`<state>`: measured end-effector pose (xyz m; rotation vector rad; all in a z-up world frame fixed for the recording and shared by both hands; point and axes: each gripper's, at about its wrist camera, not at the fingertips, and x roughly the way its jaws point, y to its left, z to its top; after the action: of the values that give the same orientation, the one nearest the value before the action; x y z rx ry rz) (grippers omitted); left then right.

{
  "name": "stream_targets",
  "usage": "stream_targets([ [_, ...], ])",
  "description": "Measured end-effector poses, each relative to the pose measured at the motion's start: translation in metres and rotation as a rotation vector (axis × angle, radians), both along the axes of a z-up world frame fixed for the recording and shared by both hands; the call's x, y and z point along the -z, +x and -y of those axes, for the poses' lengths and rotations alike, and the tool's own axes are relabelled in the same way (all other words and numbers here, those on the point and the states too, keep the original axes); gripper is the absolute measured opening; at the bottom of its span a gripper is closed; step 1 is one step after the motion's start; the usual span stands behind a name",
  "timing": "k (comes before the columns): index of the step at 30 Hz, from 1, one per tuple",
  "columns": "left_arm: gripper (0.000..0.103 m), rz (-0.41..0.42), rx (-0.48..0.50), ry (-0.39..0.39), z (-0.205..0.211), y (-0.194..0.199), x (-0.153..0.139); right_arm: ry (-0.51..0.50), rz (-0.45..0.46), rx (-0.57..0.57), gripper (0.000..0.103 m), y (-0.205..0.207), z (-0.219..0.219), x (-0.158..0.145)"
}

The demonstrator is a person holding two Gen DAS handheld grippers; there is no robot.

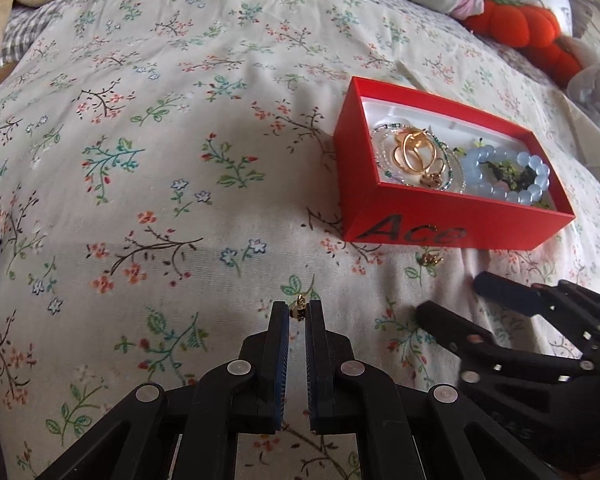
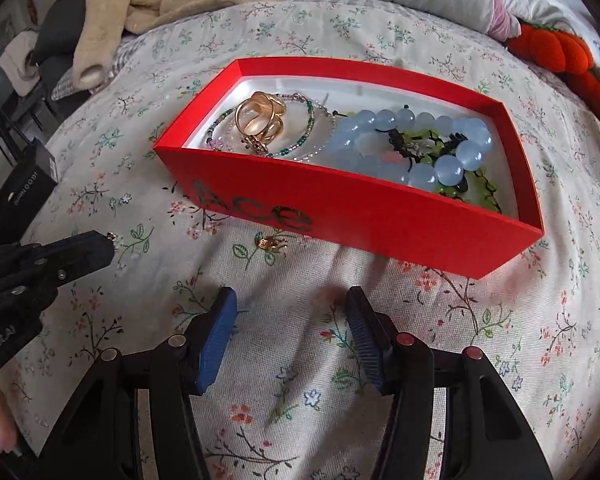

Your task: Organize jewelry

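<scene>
right now the left gripper [image 1: 299, 312] pinches a tiny gold earring [image 1: 300, 307] at its very tips, well short of the red box [image 1: 440, 226], so it may slip free in transit, while the right gripper [image 2: 291, 312] gapes empty near the box front.

The box [image 2: 340, 216] is bright red outside with black letters, and its lining is white. Inside, the rings [image 2: 260, 118] are gold and the big beads [image 2: 452, 148] are pale blue. The bedsheet [image 1: 160, 184] is cream with small red, green and blue flowers. The gripper pads [image 2: 216, 336] are blue on black fingers. Far right, the plush toy [image 1: 528, 28] is orange.
</scene>
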<state>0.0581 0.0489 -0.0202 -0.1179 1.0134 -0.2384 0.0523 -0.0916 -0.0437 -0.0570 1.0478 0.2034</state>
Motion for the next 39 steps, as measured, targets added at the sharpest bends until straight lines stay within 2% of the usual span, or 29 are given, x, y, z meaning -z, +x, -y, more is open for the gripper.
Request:
stream_targets([
  [8, 0.002, -0.004, 0.01, -0.008, -0.005, -0.003, -0.001, 0.014, 0.037, 0.046, 0.057, 0.008, -0.008, 0.003],
  [12, 0.002, -0.011, 0.013, -0.002, -0.004, -0.005, 0.0, 0.008, 0.058, 0.062, 0.051, 0.01, -0.011, 0.004],
  [14, 0.002, -0.016, 0.016, -0.003, -0.004, -0.006, 0.001, 0.008, 0.068, 0.071, 0.045, 0.01, -0.011, 0.003],
  [16, 0.002, -0.024, 0.021, -0.008, -0.004, -0.005, 0.002, 0.002, 0.079, 0.075, 0.033, 0.01, -0.011, 0.003],
  [21, 0.002, -0.03, 0.015, -0.004, -0.005, -0.006, 0.002, -0.008, 0.089, 0.077, 0.011, 0.011, -0.009, 0.002],
  [32, 0.002, -0.032, 0.008, 0.007, -0.004, -0.005, 0.002, 0.04, 0.063, 0.073, 0.01, 0.002, 0.005, -0.002],
  [39, 0.002, -0.02, 0.014, 0.012, 0.008, -0.002, -0.001, 0.03, 0.035, 0.102, 0.01, -0.007, 0.018, -0.008],
])
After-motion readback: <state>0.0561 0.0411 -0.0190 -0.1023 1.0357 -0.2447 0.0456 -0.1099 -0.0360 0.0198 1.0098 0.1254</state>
